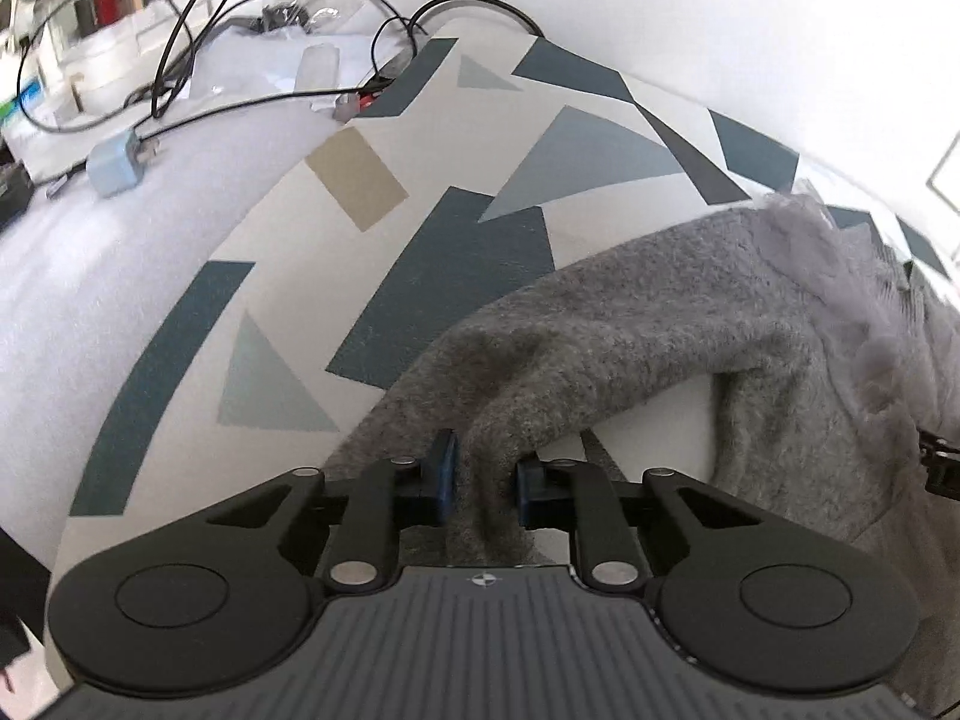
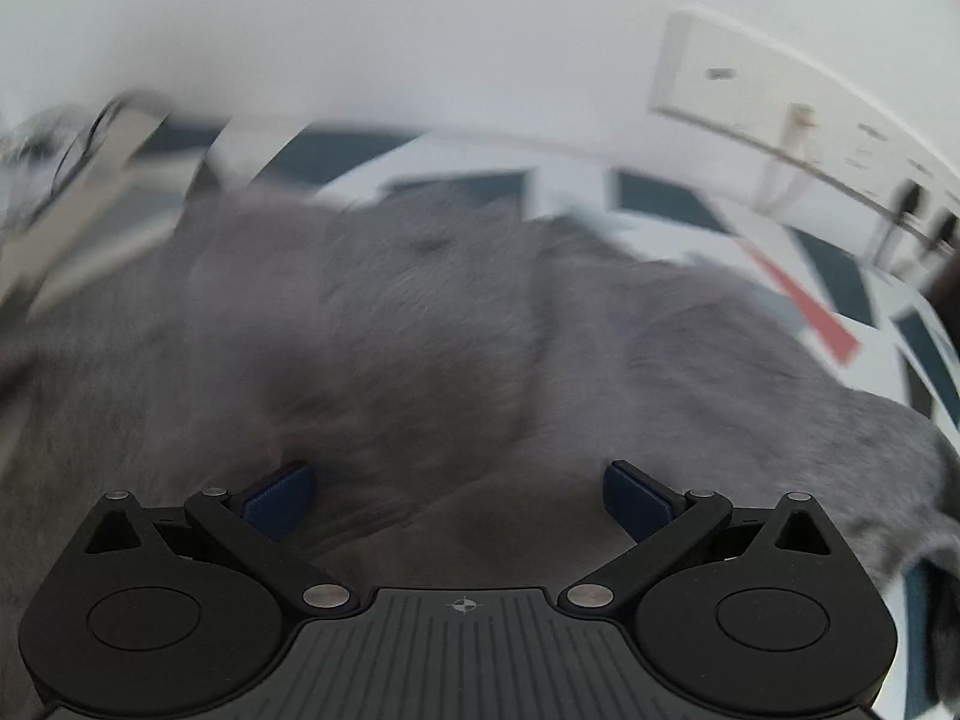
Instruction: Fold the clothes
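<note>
Left wrist view: the left gripper point(image 1: 483, 489) pinches a ridge of fuzzy grey sweater point(image 1: 660, 324) lying on a geometric-patterned cloth point(image 1: 360, 180); right wrist view, blurred: the right gripper point(image 2: 459, 501), blue pads spread wide, hovers over the same soft knit point(image 2: 420, 312).

We can't make out any readable text, brand or number in either view. The only mark we spot is a little crosshair symbol on the ribbed grey body of the left gripper point(image 1: 482, 489) and the same on the right gripper point(image 2: 461, 495).
</note>
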Motion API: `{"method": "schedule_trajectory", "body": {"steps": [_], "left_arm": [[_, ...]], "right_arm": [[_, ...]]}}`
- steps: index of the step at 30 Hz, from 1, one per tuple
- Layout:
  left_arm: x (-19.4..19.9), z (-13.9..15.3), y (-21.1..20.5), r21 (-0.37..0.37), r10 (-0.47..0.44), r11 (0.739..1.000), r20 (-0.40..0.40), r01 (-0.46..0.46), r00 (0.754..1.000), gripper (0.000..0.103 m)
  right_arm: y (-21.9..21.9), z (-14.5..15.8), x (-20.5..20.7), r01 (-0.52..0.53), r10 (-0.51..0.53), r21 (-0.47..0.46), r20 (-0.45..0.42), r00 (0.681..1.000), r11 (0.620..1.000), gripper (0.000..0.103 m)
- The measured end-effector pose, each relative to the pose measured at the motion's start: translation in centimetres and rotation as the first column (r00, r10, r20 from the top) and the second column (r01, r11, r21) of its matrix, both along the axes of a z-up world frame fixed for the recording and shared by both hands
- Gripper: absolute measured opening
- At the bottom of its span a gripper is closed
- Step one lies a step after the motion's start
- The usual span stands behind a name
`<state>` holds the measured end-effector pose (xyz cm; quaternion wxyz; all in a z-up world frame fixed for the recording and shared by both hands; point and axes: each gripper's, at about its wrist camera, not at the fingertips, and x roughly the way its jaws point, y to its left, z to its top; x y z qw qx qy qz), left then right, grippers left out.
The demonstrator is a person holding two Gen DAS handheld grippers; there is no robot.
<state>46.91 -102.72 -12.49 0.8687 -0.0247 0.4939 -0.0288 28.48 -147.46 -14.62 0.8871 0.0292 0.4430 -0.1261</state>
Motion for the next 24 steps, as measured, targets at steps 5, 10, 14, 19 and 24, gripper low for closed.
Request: {"method": "schedule_trajectory", "body": {"steps": [5, 10, 14, 19, 24], "left_arm": [[-0.3, 0.1, -0.4, 0.029, -0.001, 1.0, 0.007, 0.001, 1.0, 0.022], [-0.6, -0.1, -0.4, 0.051, 0.012, 0.999, 0.02, -0.013, 1.0, 0.034], [-0.7, -0.3, -0.1, 0.098, 0.054, 0.994, 0.029, -0.056, 0.998, 0.062], [-1.3, -0.6, 0.8, 0.052, 0.091, 0.994, 0.013, -0.092, 0.996, 0.074], [-1.7, -0.7, 0.7, 0.033, 0.084, 0.996, -0.006, -0.083, 0.996, 0.083]], "right_arm": [[3.9, 0.9, -1.4, -0.258, 0.258, -0.026, -0.006, 0.966, 0.966, 0.101], [-0.2, 3.6, -2.1, -0.025, 0.022, 0.012, 0.144, 0.989, 1.0, 0.102], [-2.1, 2.7, 0.0, 0.052, -0.048, -0.04, 0.086, 0.995, 0.998, 0.102], [-4.4, 2.4, -2.2, 0.12, -0.122, 0.022, 0.07, 0.99, 0.992, 0.102], [-7.2, 2.3, -5.4, 0.226, -0.231, 0.079, 0.076, 0.97, 0.971, 0.039]]}}
